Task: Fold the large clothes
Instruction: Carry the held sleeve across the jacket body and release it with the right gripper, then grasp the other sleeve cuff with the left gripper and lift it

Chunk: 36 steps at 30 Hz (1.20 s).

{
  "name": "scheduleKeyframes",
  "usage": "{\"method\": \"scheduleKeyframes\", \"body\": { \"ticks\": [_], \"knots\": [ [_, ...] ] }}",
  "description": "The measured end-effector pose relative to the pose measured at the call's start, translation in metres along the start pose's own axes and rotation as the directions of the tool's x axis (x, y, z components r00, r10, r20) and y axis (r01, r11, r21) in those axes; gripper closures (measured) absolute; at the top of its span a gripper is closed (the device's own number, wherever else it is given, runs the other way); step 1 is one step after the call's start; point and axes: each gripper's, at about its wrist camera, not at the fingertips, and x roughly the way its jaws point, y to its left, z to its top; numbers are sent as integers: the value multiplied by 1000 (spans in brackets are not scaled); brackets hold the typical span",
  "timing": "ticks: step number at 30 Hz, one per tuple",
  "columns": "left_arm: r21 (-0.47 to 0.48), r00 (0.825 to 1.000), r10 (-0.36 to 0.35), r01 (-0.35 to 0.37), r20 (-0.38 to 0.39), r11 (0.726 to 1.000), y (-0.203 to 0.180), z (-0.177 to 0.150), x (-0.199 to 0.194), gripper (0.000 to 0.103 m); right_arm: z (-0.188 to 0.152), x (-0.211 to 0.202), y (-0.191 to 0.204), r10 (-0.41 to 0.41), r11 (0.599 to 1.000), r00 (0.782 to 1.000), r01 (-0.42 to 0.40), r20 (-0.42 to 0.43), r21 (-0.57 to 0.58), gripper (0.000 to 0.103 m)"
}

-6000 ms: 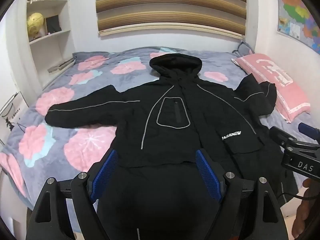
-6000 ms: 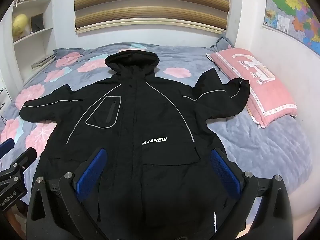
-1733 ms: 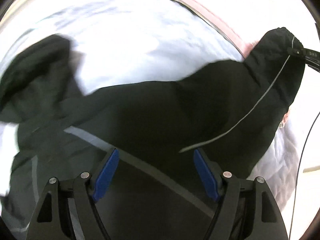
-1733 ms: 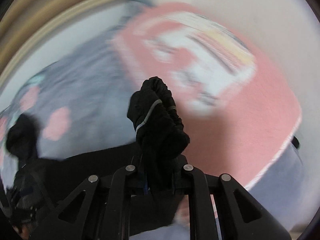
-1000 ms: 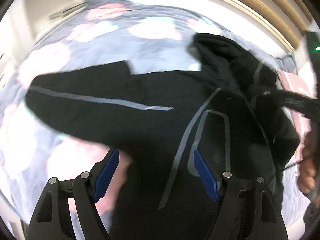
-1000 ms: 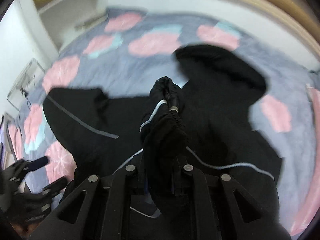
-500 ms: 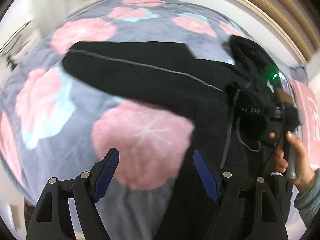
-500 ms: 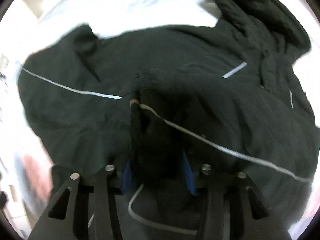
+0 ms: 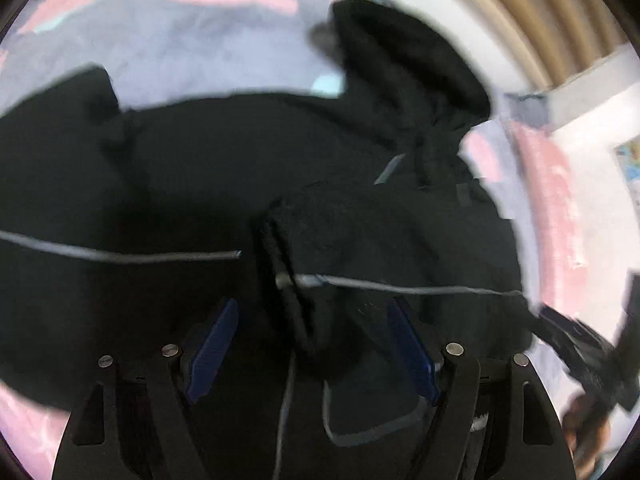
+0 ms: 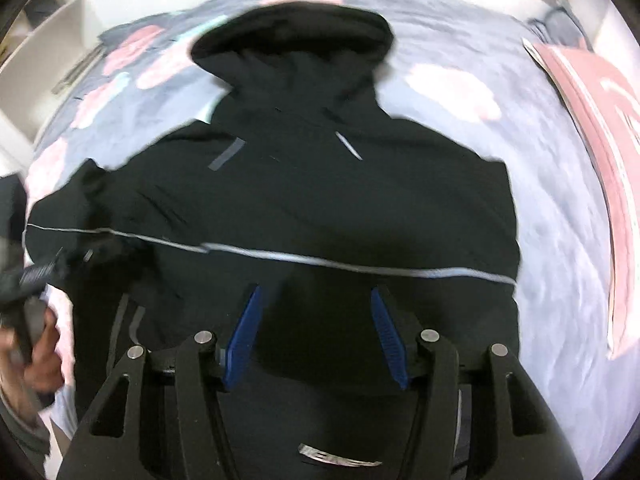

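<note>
1. Your left gripper [image 9: 312, 354] hangs over the left half of the big black hooded jacket with thin grey stripes [image 10: 320, 208]. Its blue pads [image 9: 214, 344] have just been closing. Now they stand about halfway apart. The cuff of the folded sleeve [image 9: 292, 280] lies between them, but the pads do not squeeze it.
2. The jacket lies flat on the grey bed cover with pink flowers [image 10: 560, 240]. Its hood [image 10: 292, 36] points to the far wall. The right sleeve lies folded across the chest.
3. Your right gripper [image 10: 316, 340] sits over the middle of the jacket. Its jaws have just been opening. They stand about halfway apart and hold nothing.
4. A pink pillow [image 10: 592, 112] lies at the right side of the bed, apart from the jacket.
5. I think the jacket is soft, floppy and a bit heavy, and its cloth looks smooth, so it may slide. Take hold at thick parts like a cuff or the bottom hem. Those should not slip out.
</note>
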Motion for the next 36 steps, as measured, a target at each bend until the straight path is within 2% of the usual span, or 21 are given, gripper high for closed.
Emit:
{"method": "scheduleKeyframes", "body": {
  "ticks": [1, 2, 5, 7, 8, 9, 11, 13, 15, 17, 20, 21, 23, 25, 26, 27, 29, 30, 31, 33, 36],
  "knots": [
    [19, 1000, -3, 3, -10, 1000, -3, 4, 7, 86, -3, 3, -4, -9, 1000, 1000, 9, -6, -1, 45],
    [22, 1000, 5, -4, -18, 1000, -5, 7, 11, 86, -5, 5, -6, -21, 1000, 1000, 21, -9, -6, 45],
    [54, 994, -13, 7, 106, 998, -13, 12, -27, 86, -1, 1, -9, -38, 999, 999, 39, 15, -17, 45],
    [37, 986, -11, 5, 166, 999, -3, 17, -50, 86, 6, 7, -5, -42, 999, 999, 43, 26, -11, 45],
    [21, 986, 8, -12, 166, 1000, 4, 20, -51, 86, 9, 13, -3, -51, 999, 999, 51, 16, -6, 45],
    [15, 988, 28, -30, 149, 999, 12, 23, -48, 85, 11, 22, 0, -60, 998, 998, 60, 2, -6, 45],
    [20, 998, 54, -54, 12, 998, 30, 24, -14, 84, 14, 49, 9, -67, 998, 997, 67, -40, -12, 45],
    [50, 996, 84, -82, -41, 995, 38, 16, 9, 81, 11, 83, 17, -88, 996, 989, 86, -119, -21, 45],
    [73, 998, 70, -70, -3, 995, 38, 10, 10, 80, 6, 103, 19, -115, 993, 980, 115, -160, -12, 44],
    [47, 999, 38, -38, 3, 998, 42, 7, 1, 80, 6, 105, 19, -120, 992, 980, 123, -158, 7, 43],
    [30, 994, -70, 67, 90, 997, 51, -2, -51, 80, 8, 103, 20, -128, 991, 978, 130, -167, 0, 43],
    [29, 990, -65, 62, 123, 998, 56, -9, -65, 80, 8, 103, 21, -136, 991, 977, 136, -167, -9, 43],
    [-3, 979, -7, 8, 203, 1000, 80, -18, -108, 71, 9, 102, 22, -141, 990, 976, 141, -166, -10, 43],
    [-82, 955, 93, -73, 280, 994, 119, -24, -147, 50, 10, 101, 22, -146, 989, 975, 148, -171, 2, 43],
    [-133, 939, 148, -111, 309, 985, 140, -26, -163, 46, 10, 100, 23, -149, 988, 974, 152, -172, 6, 43],
    [-212, 916, 220, -155, 335, 965, 173, -28, -182, 42, 10, 100, 25, -157, 987, 972, 161, -174, 8, 43],
    [-358, 889, 298, -168, 348, 919, 234, -31, -207, 42, 10, 99, 29, -173, 984, 969, 178, -174, 10, 42],
    [-408, 884, 310, -154, 349, 900, 256, -32, -213, 41, 10, 98, 31, -179, 983, 968, 183, -174, 10, 42],
    [-491, 879, 323, -120, 352, 863, 294, -35, -221, 41, 10, 97, 33, -184, 982, 968, 188, -173, 12, 42],
    [-561, 875, 322, -72, 362, 825, 341, -37, -225, 42, 10, 98, 38, -188, 981, 967, 194, -172, 16, 42],
    [-633, 887, 309, -24, 344, 774, 397, -29, -207, 41, 12, 99, 42, -193, 980, 966, 198, -174, 14, 42]
  ]
}}
